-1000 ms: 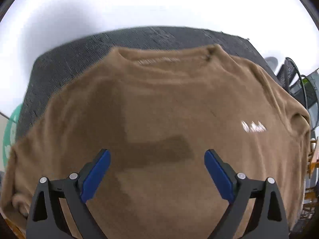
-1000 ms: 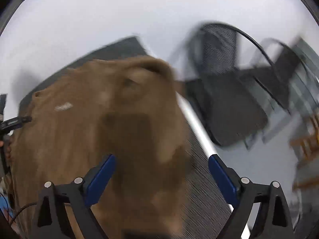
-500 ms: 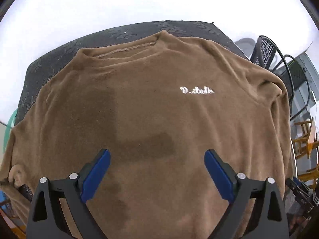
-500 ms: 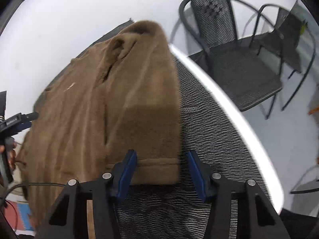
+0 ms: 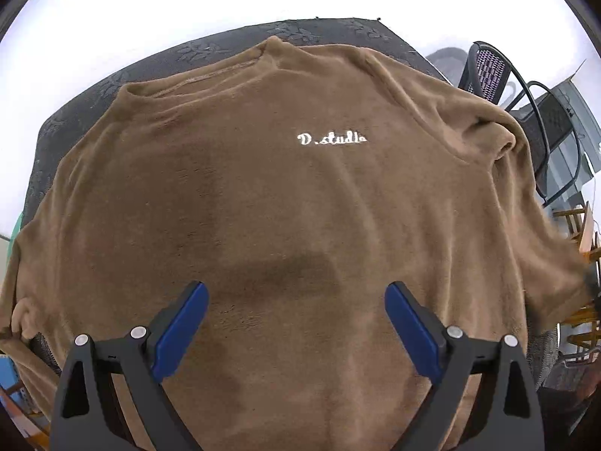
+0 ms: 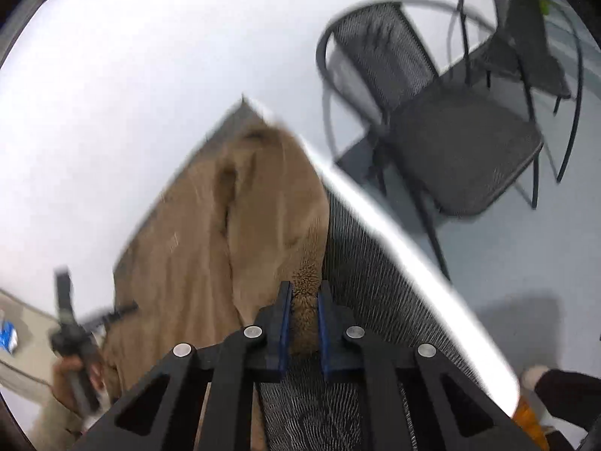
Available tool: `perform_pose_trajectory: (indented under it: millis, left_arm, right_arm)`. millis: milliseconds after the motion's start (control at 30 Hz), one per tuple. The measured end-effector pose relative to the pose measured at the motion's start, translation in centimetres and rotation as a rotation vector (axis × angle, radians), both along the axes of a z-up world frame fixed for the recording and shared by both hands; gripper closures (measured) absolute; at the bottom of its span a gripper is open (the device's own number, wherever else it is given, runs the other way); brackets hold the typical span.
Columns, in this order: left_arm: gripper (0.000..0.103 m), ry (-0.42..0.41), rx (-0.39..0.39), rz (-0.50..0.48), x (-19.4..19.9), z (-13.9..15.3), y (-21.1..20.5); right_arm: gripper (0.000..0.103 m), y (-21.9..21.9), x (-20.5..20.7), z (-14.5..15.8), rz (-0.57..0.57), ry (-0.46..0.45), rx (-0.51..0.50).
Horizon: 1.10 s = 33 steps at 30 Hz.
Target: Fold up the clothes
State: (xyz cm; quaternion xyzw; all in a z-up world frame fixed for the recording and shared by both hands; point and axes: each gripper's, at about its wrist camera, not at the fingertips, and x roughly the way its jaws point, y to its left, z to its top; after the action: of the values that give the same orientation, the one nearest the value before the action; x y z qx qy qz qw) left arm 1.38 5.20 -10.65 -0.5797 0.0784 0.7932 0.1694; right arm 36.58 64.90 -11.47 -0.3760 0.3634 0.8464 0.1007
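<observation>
Left wrist view: hovering with fingers spread wide and empty above the lower body of the brown fleece sweater, nothing between the blue pads. Sweater spread front-up over the dark patterned worktop, collar toward the far edge, white chest lettering right of centre and now closer to the middle of the picture than a second ago, so viewpoint shifted sideways across the garment. Right sleeve draped toward the sweater's right edge, with black mesh chairs beyond it. Right wrist view: biggest change here. Fingers open a second ago, half-closed around the cuff half a second ago, now clenched on the sleeve cuff of the sweater, fleece pinched between the pads. Picture smeared by motion, sleeve pulled taut from the cuff up toward the shoulder, lying along the sweater's right side near the pale worktop rim. Left gripper and the holding hand blurred at the sweater's far side. Judged meaning: sleeve grasp secured, first fold just starting; likely next, carrying the cuff across onto the sweater's body. Left side, hem and further folds all still undone.
</observation>
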Motion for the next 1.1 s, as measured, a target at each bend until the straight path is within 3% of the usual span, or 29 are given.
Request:
perform_pose_trajectory:
  millis: [233, 367, 500, 533, 700, 833, 867, 900, 967, 1033, 1067, 1100]
  left_arm:
    - [0.006, 0.003, 0.034, -0.013, -0.4, 0.8, 0.3]
    - [0.006, -0.008, 0.069, 0.002, -0.9, 0.9, -0.1]
    - [0.006, -0.033, 0.128, 0.039, -1.7, 0.7, -1.3]
    - [0.006, -0.037, 0.143, 0.05, -1.8, 0.7, -1.7]
    - [0.006, -0.04, 0.191, 0.097, -2.5, 0.8, -3.9]
    - [0.006, -0.052, 0.214, 0.141, -2.8, 0.3, -6.1]
    - [0.006, -0.055, 0.221, 0.151, -2.8, 0.1, -6.7]
    - [0.006, -0.061, 0.227, 0.16, -2.8, -0.1, -7.2]
    - [0.006, -0.079, 0.237, 0.173, -2.7, -0.6, -7.8]
    - [0.006, -0.105, 0.251, 0.164, -2.6, -1.4, -7.7]
    - [0.006, -0.116, 0.253, 0.153, -2.5, -1.8, -7.3]
    - [0.006, -0.126, 0.254, 0.138, -2.4, -2.0, -6.7]
  right_arm:
    - [0.09, 5.1, 0.6, 10.0, -0.139, 0.321, -0.091]
    - [0.09, 4.1, -0.2, 14.5, -0.1, 0.448, -0.112]
    - [0.092, 0.4, -3.6, 17.1, 0.017, 0.509, -0.168]
    - [0.097, -1.4, -4.7, 17.5, 0.067, 0.515, -0.195]
    - [0.097, -10.7, -9.9, 17.6, 0.303, 0.478, -0.231]
    - [0.096, -15.5, -12.6, 14.1, 0.385, 0.343, -0.217]
    - [0.096, -16.1, -12.5, 13.3, 0.383, 0.307, -0.164]
    - [0.094, -16.6, -12.3, 12.6, 0.375, 0.269, -0.095]
    - [0.078, -16.9, -11.0, 11.2, 0.344, 0.19, 0.074]
    - [0.025, -17.0, -9.2, 9.4, 0.31, 0.099, 0.24]
    - [0.019, -17.1, -8.2, 8.4, 0.293, 0.053, 0.322]
    - [0.018, -17.1, -7.3, 7.3, 0.299, 0.0, 0.395]
